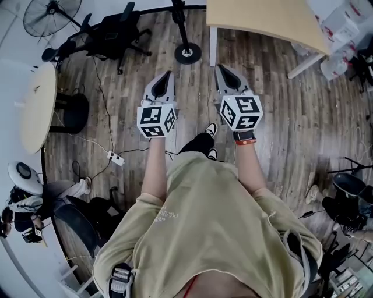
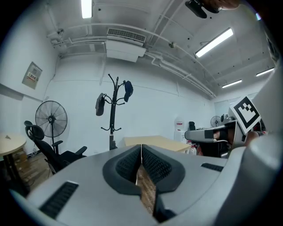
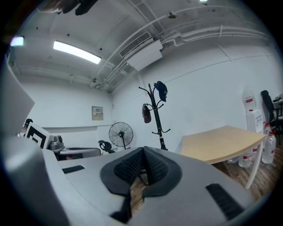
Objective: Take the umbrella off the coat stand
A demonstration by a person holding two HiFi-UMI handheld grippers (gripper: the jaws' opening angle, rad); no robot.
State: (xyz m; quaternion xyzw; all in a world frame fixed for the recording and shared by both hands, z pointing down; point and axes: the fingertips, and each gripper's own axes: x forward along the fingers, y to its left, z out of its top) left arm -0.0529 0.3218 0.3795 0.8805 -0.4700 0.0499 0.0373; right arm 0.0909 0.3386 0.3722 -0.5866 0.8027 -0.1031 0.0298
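Across the room a black coat stand (image 2: pixel 114 115) rises against the white wall. A short, dark folded umbrella (image 2: pixel 100 104) hangs from its left hook, and a dark blue item (image 2: pixel 128 90) from an upper right hook. The right gripper view has the same coat stand (image 3: pixel 157 115) and umbrella (image 3: pixel 146 113). From the head view only the stand's round base (image 1: pixel 187 53) shows on the wood floor. My left gripper (image 1: pixel 167 75) and right gripper (image 1: pixel 221 68) are held side by side, level, pointing toward the stand and well short of it. Both are shut with nothing between the jaws.
A light wood table (image 1: pixel 262 20) stands right of the stand, with water bottles (image 1: pixel 335 64) beyond its leg. A black office chair (image 1: pixel 111 35) and a floor fan (image 1: pixel 52 14) are to the left, beside a round table (image 1: pixel 38 105). A power strip (image 1: pixel 115 158) and cables lie on the floor.
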